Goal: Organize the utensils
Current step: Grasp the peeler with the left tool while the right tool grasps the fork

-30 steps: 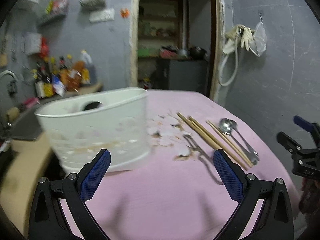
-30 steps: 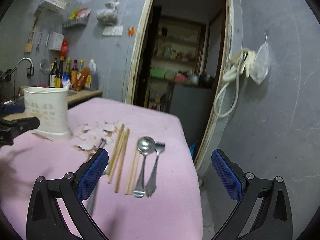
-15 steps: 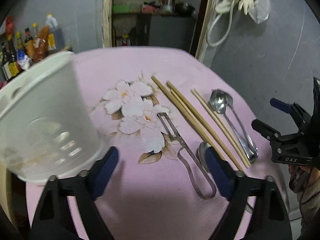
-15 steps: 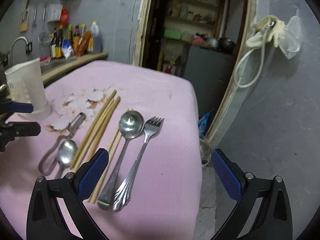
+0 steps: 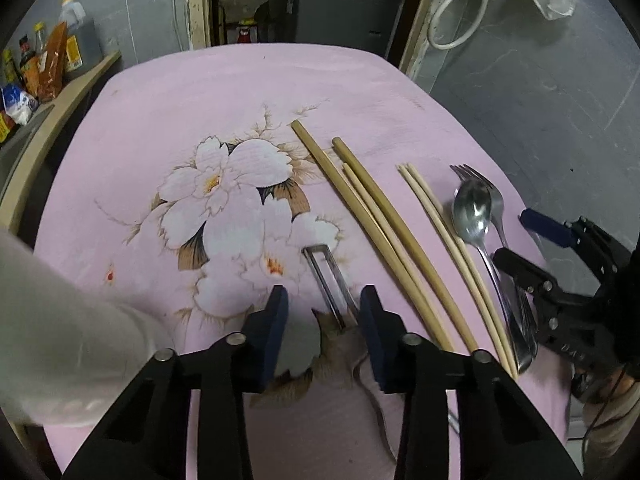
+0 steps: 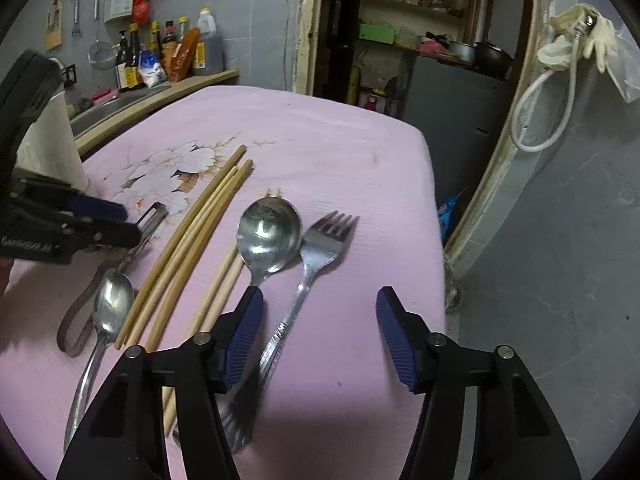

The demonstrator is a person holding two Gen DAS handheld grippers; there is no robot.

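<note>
On the pink flowered cloth (image 5: pixel 224 80) lie a metal peeler (image 5: pixel 326 276), thick chopsticks (image 5: pixel 372 232), thin chopsticks (image 5: pixel 448 248), a large spoon (image 5: pixel 472 208) and a fork (image 5: pixel 480 176). My left gripper (image 5: pixel 324 316) points down over the peeler. Its jaws are closing with the peeler's handle between them, close to the right pad, and a gap stays on the left. My right gripper (image 6: pixel 320 320) is closing too. The fork (image 6: pixel 320 240) has its handle between the jaws, nearer the left finger (image 6: pixel 248 332). A small spoon (image 6: pixel 112 304) lies beside the peeler (image 6: pixel 148 224).
A white utensil holder (image 6: pixel 48 152) stands at the table's left side, blurred at the left edge of the left wrist view. Beyond it is a counter with bottles (image 6: pixel 160 60). The table's right edge (image 6: pixel 436 240) drops to a grey floor by a doorway.
Both grippers tipped downward and came in low over the utensils. Both pairs of jaws narrowed. The white holder slid from the middle of the left wrist view to its left edge.
</note>
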